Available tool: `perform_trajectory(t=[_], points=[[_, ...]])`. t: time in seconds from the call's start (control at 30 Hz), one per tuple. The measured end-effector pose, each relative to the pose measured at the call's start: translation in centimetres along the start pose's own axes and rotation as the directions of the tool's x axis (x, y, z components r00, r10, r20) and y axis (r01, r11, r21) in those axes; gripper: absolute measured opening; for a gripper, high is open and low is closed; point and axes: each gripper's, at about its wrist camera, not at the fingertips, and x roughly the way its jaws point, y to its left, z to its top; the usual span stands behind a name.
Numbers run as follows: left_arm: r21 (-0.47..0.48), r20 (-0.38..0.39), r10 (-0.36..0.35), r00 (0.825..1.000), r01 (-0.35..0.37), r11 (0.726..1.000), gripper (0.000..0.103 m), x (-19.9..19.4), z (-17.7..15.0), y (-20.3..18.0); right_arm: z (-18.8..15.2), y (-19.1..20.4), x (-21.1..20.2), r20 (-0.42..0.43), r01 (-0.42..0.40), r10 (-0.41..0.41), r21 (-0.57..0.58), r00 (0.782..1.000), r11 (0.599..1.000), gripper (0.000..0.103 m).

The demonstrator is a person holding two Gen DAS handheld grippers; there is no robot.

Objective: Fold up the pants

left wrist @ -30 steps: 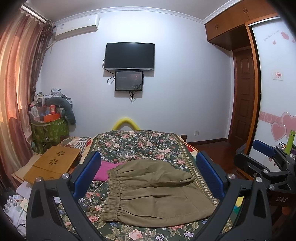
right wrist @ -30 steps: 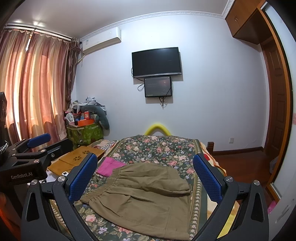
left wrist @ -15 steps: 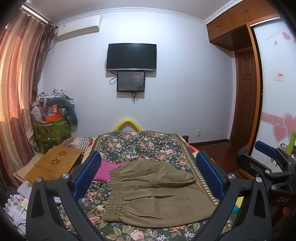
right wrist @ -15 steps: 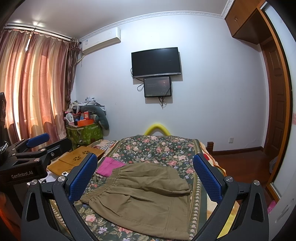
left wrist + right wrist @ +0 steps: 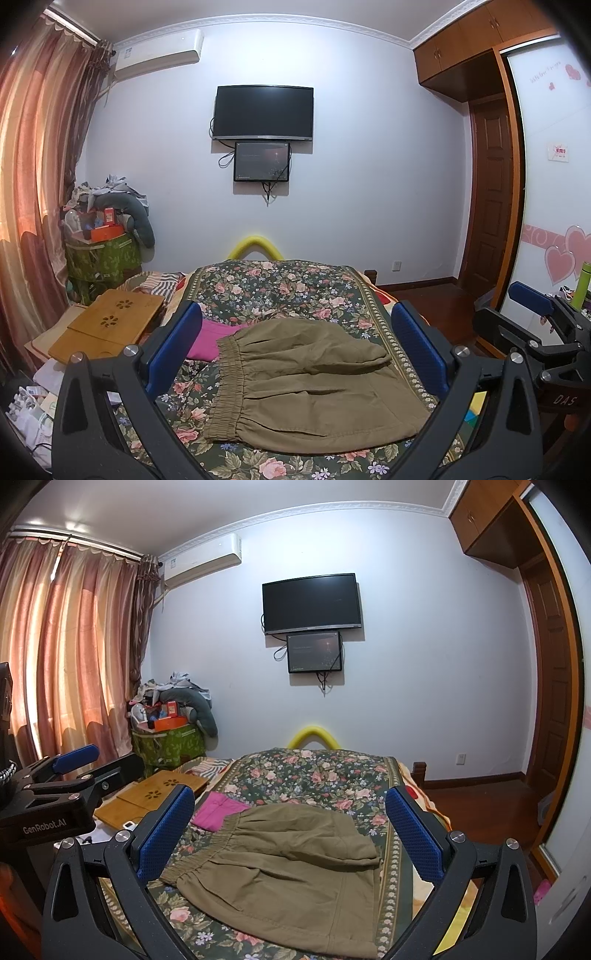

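Observation:
Olive-brown pants lie folded on the floral bedspread, elastic waistband to the left; they also show in the right wrist view. My left gripper is open and empty, held above the near end of the bed with the pants between its blue pads. My right gripper is open and empty, held likewise over the pants. Each gripper shows at the edge of the other's view: the right one and the left one.
A pink cloth lies just beyond the waistband. A wooden lap desk sits left of the bed, a cluttered green bin behind it. Curtains hang at left, a wooden door and wardrobe stand at right. Two screens hang on the far wall.
The left gripper's view has shifted slightly to the left and down. The right gripper and the pants have not visibly moved.

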Motion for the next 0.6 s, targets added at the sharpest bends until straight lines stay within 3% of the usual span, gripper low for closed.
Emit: perform_trajectory(t=[0.6], points=[[-0.002,-0.002,0.001,1.0,-0.001,1.0,0.103,0.2,-0.11,0.13,-0.13,0.05,0.15,-0.007,0.008,-0.008,-0.003,1.0,1.0,0.103]])
